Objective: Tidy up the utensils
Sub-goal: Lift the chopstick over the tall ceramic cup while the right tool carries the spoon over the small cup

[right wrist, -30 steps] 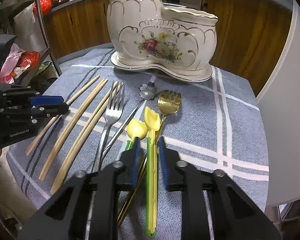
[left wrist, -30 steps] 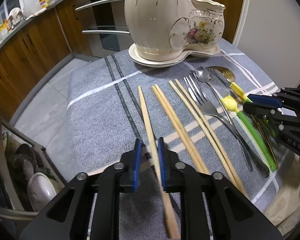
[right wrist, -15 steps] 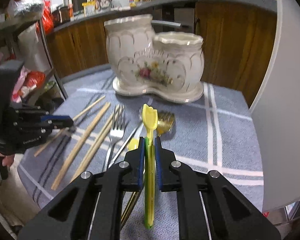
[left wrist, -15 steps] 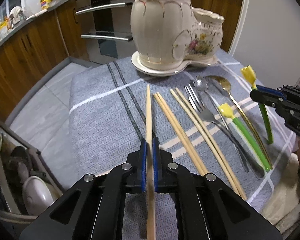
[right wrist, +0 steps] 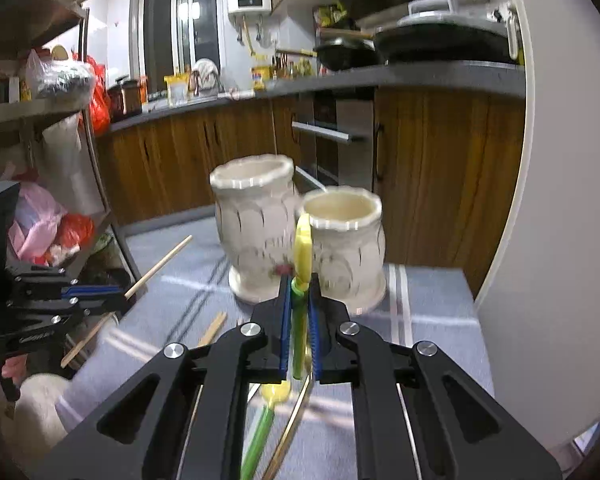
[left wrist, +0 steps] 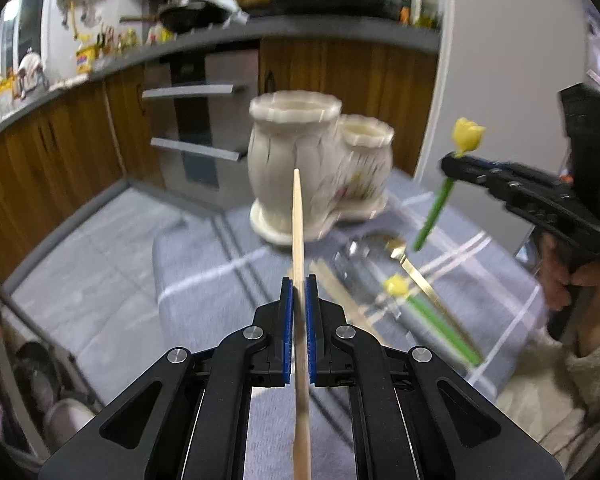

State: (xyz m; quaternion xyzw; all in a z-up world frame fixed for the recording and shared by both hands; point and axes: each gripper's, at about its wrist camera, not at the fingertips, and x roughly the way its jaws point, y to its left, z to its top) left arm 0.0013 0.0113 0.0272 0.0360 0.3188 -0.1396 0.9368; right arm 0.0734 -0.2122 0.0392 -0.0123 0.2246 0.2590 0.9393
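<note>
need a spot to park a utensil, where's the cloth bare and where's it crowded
Bare cloth lies right of the ceramic holder, toward the white wall, and along the left edge by the floor. Crowded: the middle in front of the holder, with chopsticks, gold spoon and tulip utensil.

On the cloth-covered table the two-part ceramic holder stands at the far end, its taller pot left of the shorter one in both views. Between the holder and the cameras lie the remaining utensils on the cloth. Behind the table runs a counter over cabinets, and a shelf rack stands to the table's left.
</note>
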